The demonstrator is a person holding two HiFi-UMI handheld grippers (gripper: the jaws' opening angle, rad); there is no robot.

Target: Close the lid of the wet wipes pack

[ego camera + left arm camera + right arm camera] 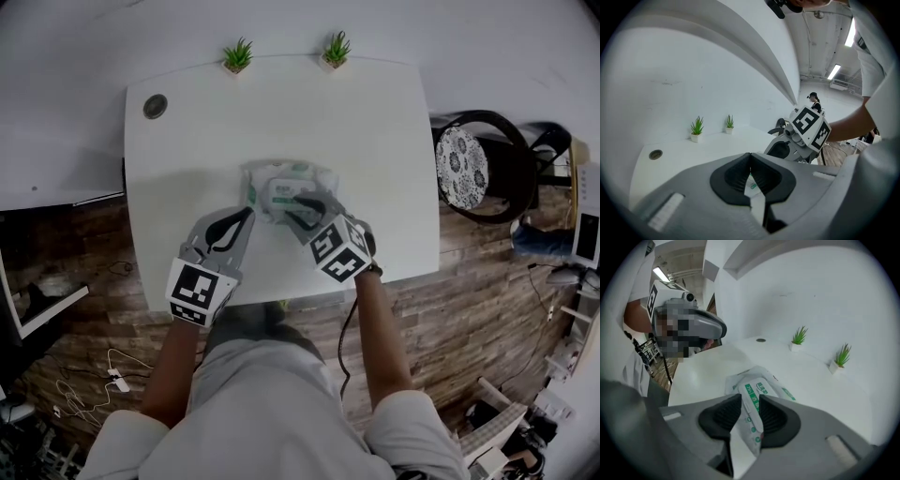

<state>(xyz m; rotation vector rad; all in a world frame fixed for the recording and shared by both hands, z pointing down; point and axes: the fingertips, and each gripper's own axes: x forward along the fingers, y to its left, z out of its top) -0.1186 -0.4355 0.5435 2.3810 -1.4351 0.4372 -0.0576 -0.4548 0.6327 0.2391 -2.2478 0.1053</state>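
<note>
my grippers and my sleeves
left gripper [247, 214] and right gripper [302, 201] have grey shells with black ribbed jaw pads; each carries a marker cube [200, 292] with black-and-white squares. a dark cable [345, 330] trails near the right one. i wear a pale short-sleeved shirt [127, 441].
</note>
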